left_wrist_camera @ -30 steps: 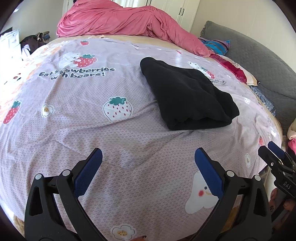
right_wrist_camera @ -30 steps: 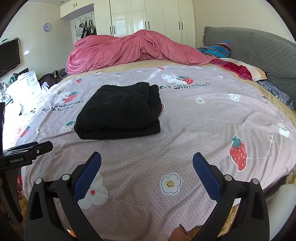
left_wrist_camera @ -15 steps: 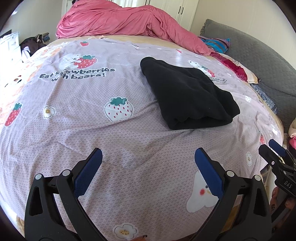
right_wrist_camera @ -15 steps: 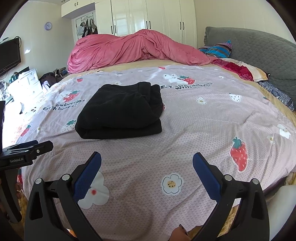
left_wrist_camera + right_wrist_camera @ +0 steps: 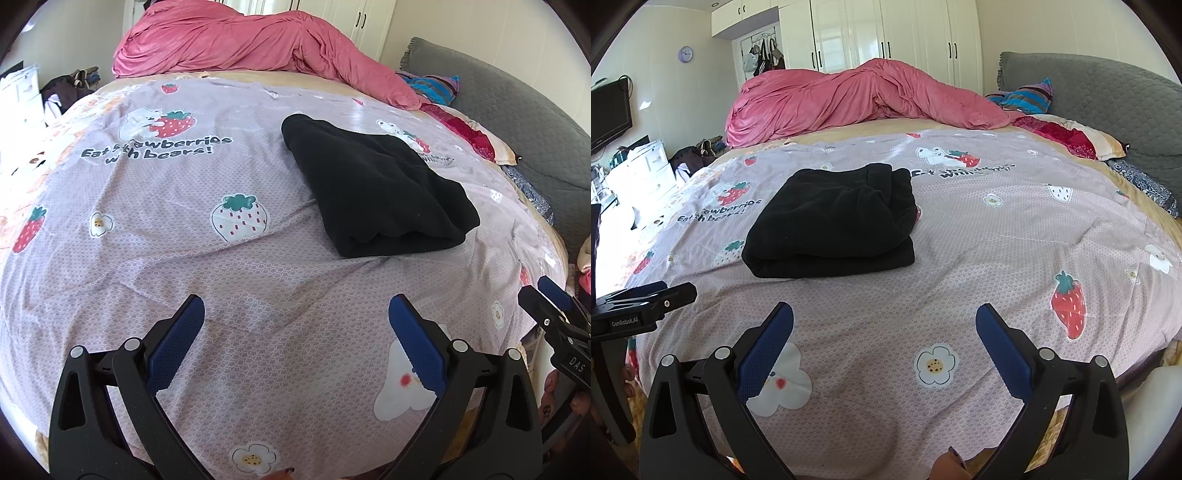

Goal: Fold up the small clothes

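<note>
Left tongs (image 5: 295, 314): wide, nothing between the blue pads (image 5: 177, 343), held above the near part of the bed with bare patterned bedspread (image 5: 155, 236) beneath. Right tongs (image 5: 884, 321): likewise wide and empty, at about the same distance from the bed's near edge. Each appears in the other's view at the frame edge, the right one at the far right of the left view and the left one at the far left of the right view, so the two are held side by side and apart.

Black garment (image 5: 834, 221): lies on the bedspread towards the middle of the bed, in a compact stacked rectangle with a thick rounded fold edge facing the tongs. Its layers sit one upon another and no sleeve or leg hangs loose. Judgement: the fold looks complete or nearly so, which would account for both tongs standing off with nothing in them.

Relative position: the garment is ahead of both tongs and well apart from them, right of centre in the left view (image 5: 373, 192) and left of centre in the right view. It therefore lies roughly between the two lines of sight.

Pink duvet (image 5: 857, 99): heaped at the far side of the bed, clear of the garment
</note>
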{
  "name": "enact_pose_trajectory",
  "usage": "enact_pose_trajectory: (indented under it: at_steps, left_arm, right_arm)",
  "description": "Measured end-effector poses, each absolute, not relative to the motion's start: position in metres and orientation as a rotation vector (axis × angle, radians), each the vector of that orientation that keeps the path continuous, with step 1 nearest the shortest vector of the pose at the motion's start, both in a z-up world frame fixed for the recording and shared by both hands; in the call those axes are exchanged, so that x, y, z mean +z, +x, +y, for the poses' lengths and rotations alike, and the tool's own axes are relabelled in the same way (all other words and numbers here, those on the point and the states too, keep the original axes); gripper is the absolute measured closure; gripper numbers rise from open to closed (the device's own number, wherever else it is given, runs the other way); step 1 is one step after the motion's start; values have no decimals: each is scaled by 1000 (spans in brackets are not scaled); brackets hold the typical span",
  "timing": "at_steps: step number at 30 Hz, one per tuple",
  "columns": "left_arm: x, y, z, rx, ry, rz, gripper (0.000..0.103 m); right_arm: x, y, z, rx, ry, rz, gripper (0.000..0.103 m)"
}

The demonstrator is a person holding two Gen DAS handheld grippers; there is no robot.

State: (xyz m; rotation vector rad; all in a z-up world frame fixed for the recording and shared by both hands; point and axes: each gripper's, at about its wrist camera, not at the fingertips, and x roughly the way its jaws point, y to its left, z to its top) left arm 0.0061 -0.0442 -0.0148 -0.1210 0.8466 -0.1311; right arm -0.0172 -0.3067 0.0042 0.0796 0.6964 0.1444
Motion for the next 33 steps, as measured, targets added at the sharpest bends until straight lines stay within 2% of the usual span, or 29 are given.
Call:
enact_pose_trajectory:
  at_steps: [33]
  left_arm:
    - [-16,5,-41,-105,-114,854,9]
  right_arm:
    - [3,-22,-309,129,79,706,4]
